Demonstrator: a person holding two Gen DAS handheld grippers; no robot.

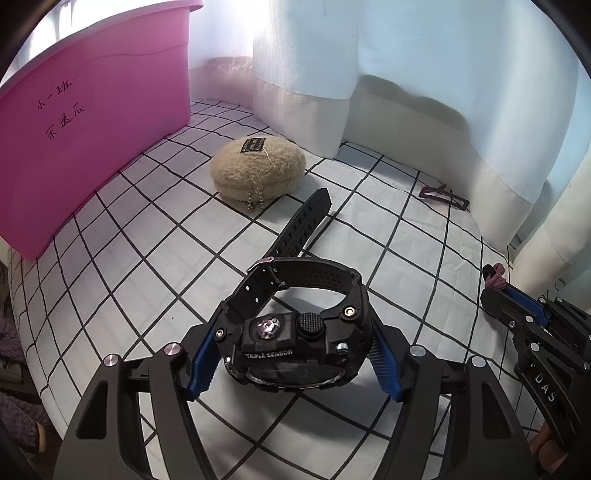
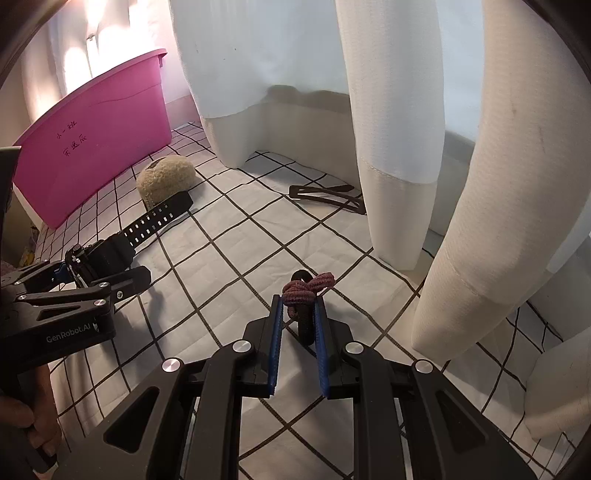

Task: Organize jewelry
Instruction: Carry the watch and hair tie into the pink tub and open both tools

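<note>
Watch between left fingers

Each of my wrist cameras looks steeply down along its claw, close over the checked sheet; both share the pink bin and curtains.

A white cloth with a black grid covers the surface across the lower frame. Pale curtains hang in heavy folds along the upper right, their hems resting on the cloth. Bright daylight glows through thinner fabric at the upper left.
</note>
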